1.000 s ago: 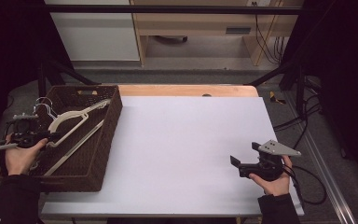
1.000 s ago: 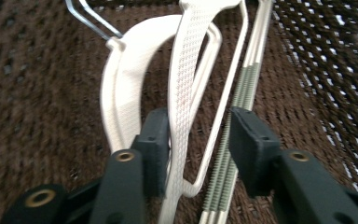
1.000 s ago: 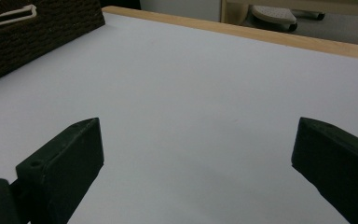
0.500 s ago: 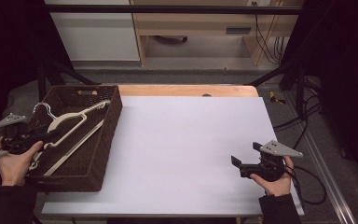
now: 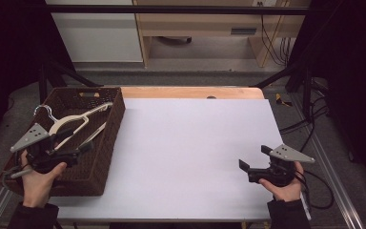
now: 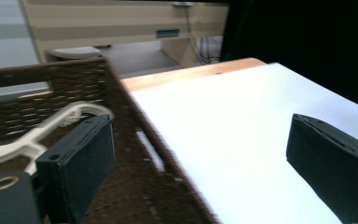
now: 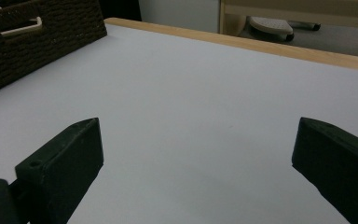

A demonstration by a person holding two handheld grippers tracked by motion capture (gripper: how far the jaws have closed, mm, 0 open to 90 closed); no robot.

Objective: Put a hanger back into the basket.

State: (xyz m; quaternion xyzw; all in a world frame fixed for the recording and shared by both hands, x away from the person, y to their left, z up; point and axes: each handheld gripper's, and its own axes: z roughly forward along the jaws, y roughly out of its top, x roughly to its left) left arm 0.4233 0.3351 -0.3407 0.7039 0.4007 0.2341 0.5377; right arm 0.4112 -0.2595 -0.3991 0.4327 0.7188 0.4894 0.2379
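A: What is your left gripper (image 5: 78,149) doing?

B: Your left hand (image 5: 38,179) holds it at eight o'clock on the table, over the near part of the brown woven basket (image 5: 106,157). Its jaws stand wide apart and grip nothing.

A: And the hangers?

B: The cream hangers (image 5: 74,125) lie inside the basket, toward ten o'clock. In the left gripper view, the nearest hanger (image 6: 60,122) runs just behind your left jaw; I cannot tell whether they touch. The other jaw hangs over the white tabletop (image 6: 242,121), past the basket wall.

A: And the right side?

B: Your right gripper (image 5: 253,162) sits at four o'clock, low over the bare tabletop, well apart from the basket. Its jaws gape fully and hold nothing.
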